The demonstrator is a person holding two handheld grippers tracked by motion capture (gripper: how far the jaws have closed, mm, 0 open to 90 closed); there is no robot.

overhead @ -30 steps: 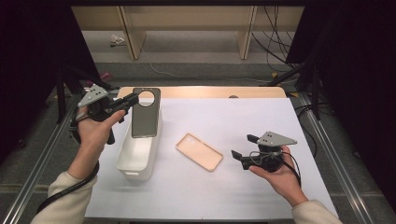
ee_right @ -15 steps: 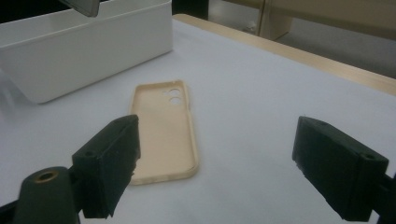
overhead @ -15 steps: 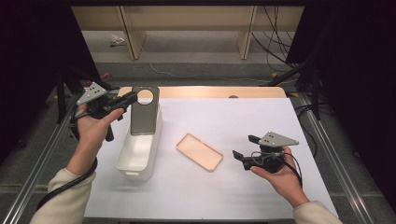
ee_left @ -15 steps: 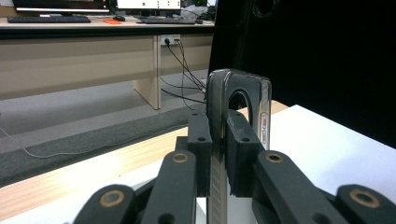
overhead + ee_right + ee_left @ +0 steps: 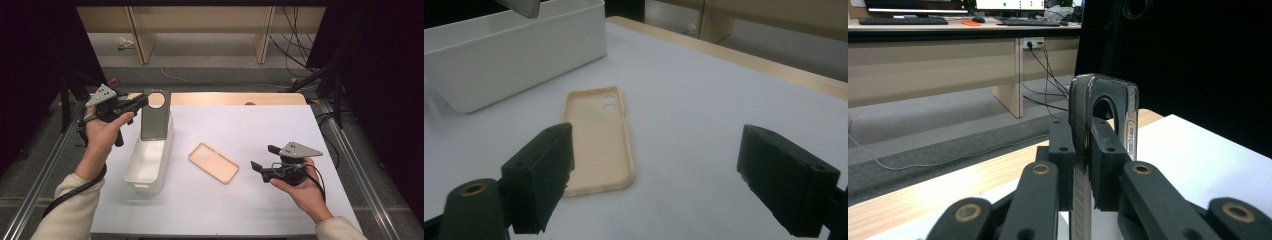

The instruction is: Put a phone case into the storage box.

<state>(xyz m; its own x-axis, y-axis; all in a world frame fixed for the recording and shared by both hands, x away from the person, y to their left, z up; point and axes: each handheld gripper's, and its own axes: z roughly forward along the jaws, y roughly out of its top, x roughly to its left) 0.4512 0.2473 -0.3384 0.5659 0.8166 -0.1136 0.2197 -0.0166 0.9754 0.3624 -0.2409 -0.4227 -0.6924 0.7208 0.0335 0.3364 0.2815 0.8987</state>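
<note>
Two grippers work over the white table, one in each hand. Nearest the person, the right gripper rests in the right hand low over the table's right half, its jaws spread wide with nothing between them; in the right gripper view they frame bare table surface. Just beyond those jaws, toward the table's middle, a beige phone case lies flat and open side up, with two round camera cut-outs at its far end, touching neither gripper. Left of the case, apart from it, stands a long white plastic bin, its length running away from the person.

Farther back, above the far end of the bin, the left gripper is held in the left hand with its jaws closed on the edge of a dark phone case. That case hangs upright, its round camera opening at the top and its lower end dipping inside the bin's rim. In the left gripper view the pads press on both sides of the thin case, seen edge-on.

Beyond the table's wooden far edge lie grey floor, cables and the legs of a desk.
</note>
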